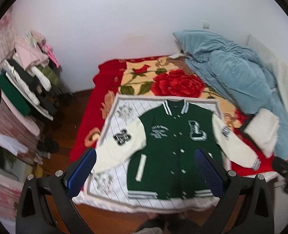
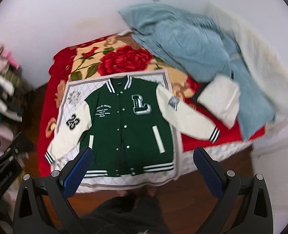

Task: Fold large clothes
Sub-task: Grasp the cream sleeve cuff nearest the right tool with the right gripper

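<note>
Varsity jacket (image 1: 175, 148): green body, cream sleeves, lying flat and front up on a white quilted mat (image 1: 112, 115) near the bed's foot, sleeves spread
Left gripper (image 1: 145, 167): fingers spread wide, holding nothing, above the jacket
Right gripper (image 2: 142, 165): fingers spread wide, holding nothing
Bed: red rose blanket (image 1: 175, 81), blue duvet (image 1: 233, 72) heaped beside the jacket

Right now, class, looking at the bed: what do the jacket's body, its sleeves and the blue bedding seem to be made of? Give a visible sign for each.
Jacket body: matte green, probably wool-like or fleece knit; no shine, metal snaps.
Sleeves: smooth cream, possibly faux leather or cotton; blur leaves it open.
Blue bedding: soft, plush-looking fabric with deep rumpled folds.
</note>
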